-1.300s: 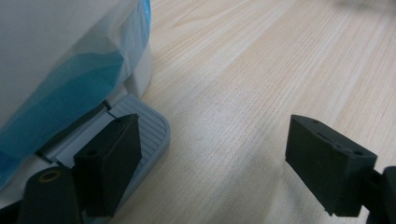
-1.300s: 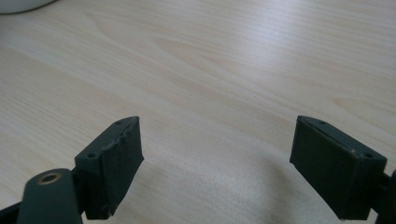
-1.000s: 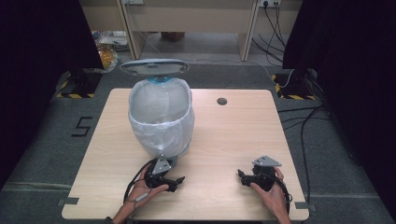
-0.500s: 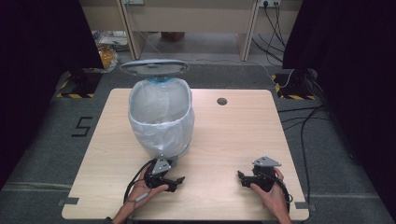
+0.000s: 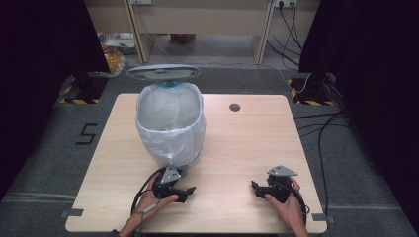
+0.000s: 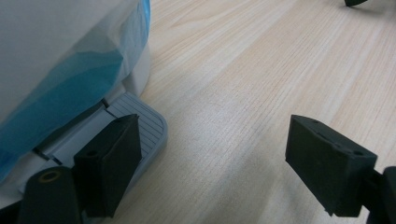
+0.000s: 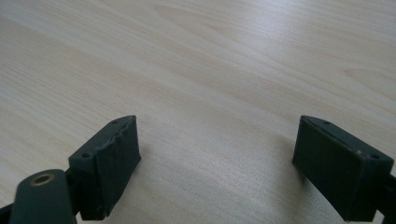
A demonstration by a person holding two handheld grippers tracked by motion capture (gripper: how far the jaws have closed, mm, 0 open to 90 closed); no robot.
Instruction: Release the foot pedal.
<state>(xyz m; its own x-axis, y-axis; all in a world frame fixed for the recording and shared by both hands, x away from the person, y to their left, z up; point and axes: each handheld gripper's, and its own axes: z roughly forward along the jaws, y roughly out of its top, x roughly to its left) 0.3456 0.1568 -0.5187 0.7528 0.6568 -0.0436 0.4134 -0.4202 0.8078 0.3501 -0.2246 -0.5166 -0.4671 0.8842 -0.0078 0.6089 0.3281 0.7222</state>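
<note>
- Right gripper (image 5: 260,189): held low over the near right part of the table (image 5: 247,143). Jaws stand wide apart in its own view, with bare wood between them. It holds nothing.
- Left gripper (image 5: 184,191): held low at the near left, just in front of the bin (image 5: 170,126). Jaws stand wide apart and carry nothing.
- Pedal (image 6: 135,123): grey, ribbed, at the foot of the bin. In the left gripper view it lies just behind the left jaw; whether that jaw touches it cannot be told. In the high view the left gripper's plate covers the spot.
- Bin: stands upright on the left half of the table, well apart from the right gripper.
- Liner (image 5: 168,133): a white bag lines the bin and folds down over the rim, draping most of the outer wall. A blue band shows beneath the white film in the left gripper view.
- Lid (image 5: 163,72): stands raised behind the opening, so the bin is open.
- Progress, as judged: the liner appears fitted, or not yet pulled out. Neither gripper has taken hold of bag, rim or lid. All handling of the bin seems left to do.
- Far side: a round grommet (image 5: 234,107) in the table, then cables and desk legs on the floor beyond.
</note>
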